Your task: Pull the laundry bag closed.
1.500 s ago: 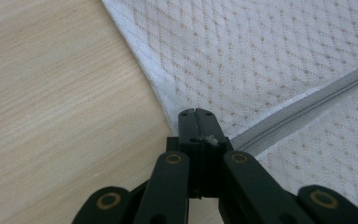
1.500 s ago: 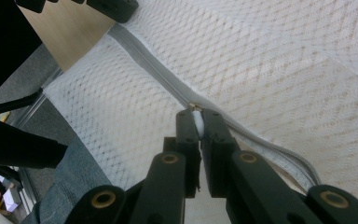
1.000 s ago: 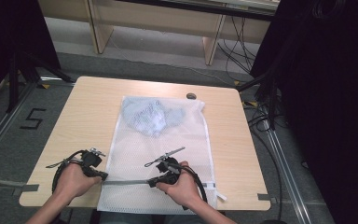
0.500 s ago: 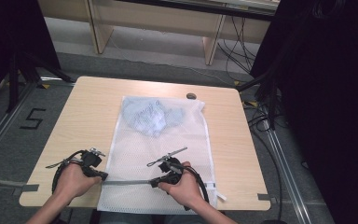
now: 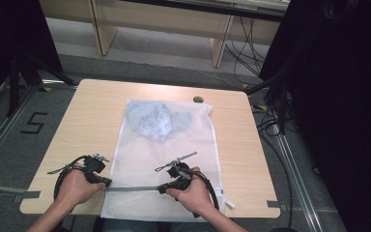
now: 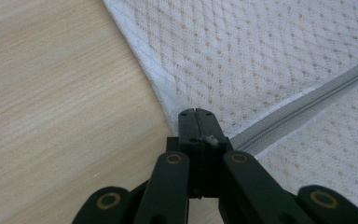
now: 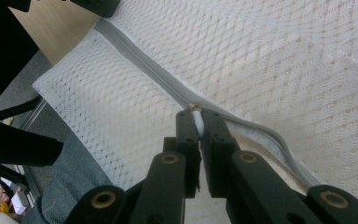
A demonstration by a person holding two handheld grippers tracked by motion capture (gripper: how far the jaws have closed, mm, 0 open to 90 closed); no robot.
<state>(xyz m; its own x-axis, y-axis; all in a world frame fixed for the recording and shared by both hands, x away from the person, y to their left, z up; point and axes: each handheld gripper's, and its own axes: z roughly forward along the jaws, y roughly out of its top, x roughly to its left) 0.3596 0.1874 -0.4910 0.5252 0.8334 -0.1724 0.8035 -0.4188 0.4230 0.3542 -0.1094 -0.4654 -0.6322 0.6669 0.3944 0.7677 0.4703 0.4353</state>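
Observation:
A white mesh laundry bag (image 5: 174, 145) lies flat on the wooden table (image 5: 92, 111), with a light blue garment (image 5: 157, 123) inside near its far end. A grey zipper (image 5: 133, 189) runs across the bag's near end. My left gripper (image 5: 107, 182) is shut on the bag's left edge, right at the zipper's end (image 6: 196, 114). My right gripper (image 5: 160, 189) sits further along the zipper, shut on the small white zipper pull (image 7: 197, 120). Behind the pull, the zipper (image 7: 140, 60) looks closed toward the left gripper; beyond it the two sides gape slightly.
A small dark round object (image 5: 198, 99) lies on the table just past the bag's far right corner. The bag's near end overhangs the table's front edge, above the person's grey-clad lap (image 7: 70, 186). Bare wood (image 6: 51, 93) extends left of the bag.
My right gripper has crept slightly to the right along the zipper. The left gripper and the bag have stayed put.

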